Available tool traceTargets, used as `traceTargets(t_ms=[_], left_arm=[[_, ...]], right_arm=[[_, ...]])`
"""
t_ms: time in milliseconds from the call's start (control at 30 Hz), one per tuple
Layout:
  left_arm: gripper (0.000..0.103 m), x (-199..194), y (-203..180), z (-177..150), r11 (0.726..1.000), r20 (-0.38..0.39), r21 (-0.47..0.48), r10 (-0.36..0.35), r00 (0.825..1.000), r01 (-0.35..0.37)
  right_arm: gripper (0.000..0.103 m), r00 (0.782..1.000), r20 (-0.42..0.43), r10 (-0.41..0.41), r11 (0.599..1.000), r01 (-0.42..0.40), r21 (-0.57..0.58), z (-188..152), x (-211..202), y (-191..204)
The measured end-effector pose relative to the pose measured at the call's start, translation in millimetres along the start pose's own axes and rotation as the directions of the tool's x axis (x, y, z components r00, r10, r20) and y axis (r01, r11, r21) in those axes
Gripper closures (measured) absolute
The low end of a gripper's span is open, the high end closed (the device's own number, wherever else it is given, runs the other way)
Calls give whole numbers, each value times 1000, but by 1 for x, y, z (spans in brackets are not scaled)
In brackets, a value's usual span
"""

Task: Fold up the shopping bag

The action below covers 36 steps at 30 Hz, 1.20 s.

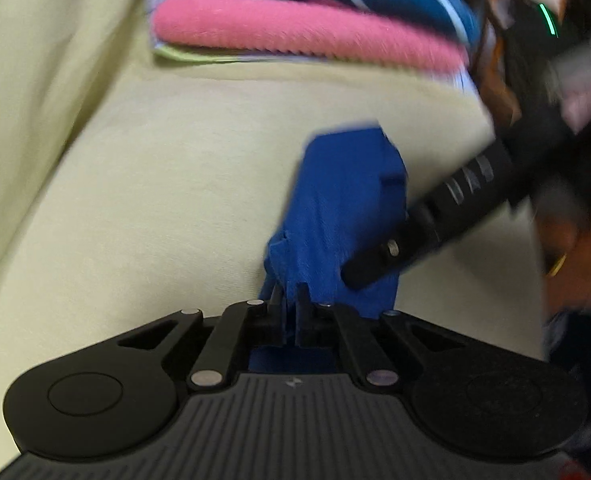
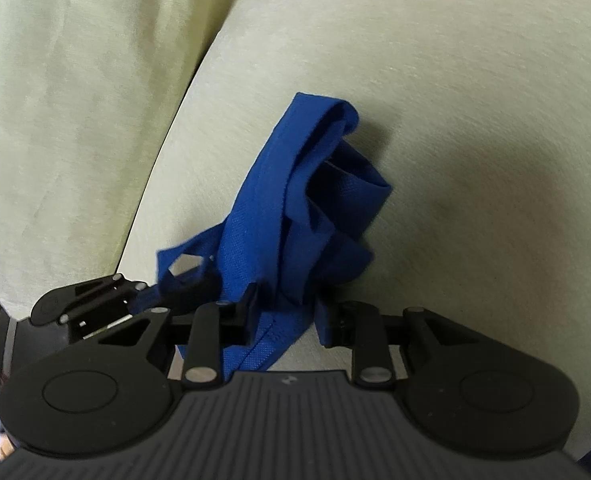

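Blue shopping bag (image 1: 343,208), bunched w/ folds, sits on pale yellow-green cushion (image 1: 155,200). Left gripper (image 1: 291,312) at bag's near edge, jaws nearly closed, pinching blue fabric. Right gripper (image 2: 283,316) at bag's right side, jaws part open w/ a strip of bag between them; grip unclear. Beyond bag: stack of folded cloths (image 1: 303,28), pink under blue.
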State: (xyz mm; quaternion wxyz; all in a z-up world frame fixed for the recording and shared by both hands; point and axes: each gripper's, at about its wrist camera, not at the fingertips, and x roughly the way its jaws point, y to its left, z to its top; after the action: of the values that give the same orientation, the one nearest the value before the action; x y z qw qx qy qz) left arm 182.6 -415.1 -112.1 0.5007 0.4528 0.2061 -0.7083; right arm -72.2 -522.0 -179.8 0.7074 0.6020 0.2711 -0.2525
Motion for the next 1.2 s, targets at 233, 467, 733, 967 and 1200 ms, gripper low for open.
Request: traceTargets(t_ms=[233,467,733,967,1200], left_arm=[[103,10,-50,-2,944,-4,279,185,983,-176],[103,20,-70,-5,898,27,355,268,963,-260],[103,23,-76,-11,873,61,382,304,951,-303],[103,21,-67,-13,895,76,337,284,956,-293],[103,19,-60,-15,904,90,313,276,957,-290]], right_arm=[[71,999,-26,31,994,-29,105,7,0,-6],[44,1000,-22,-13,994,15,105,9,4,19],[42,990,-31,-140,966,143,216,14,13,41],[29,1000,3,-3,962,2,272,10,8,25],[26,998,24,-63,972,56,227,6,5,36]])
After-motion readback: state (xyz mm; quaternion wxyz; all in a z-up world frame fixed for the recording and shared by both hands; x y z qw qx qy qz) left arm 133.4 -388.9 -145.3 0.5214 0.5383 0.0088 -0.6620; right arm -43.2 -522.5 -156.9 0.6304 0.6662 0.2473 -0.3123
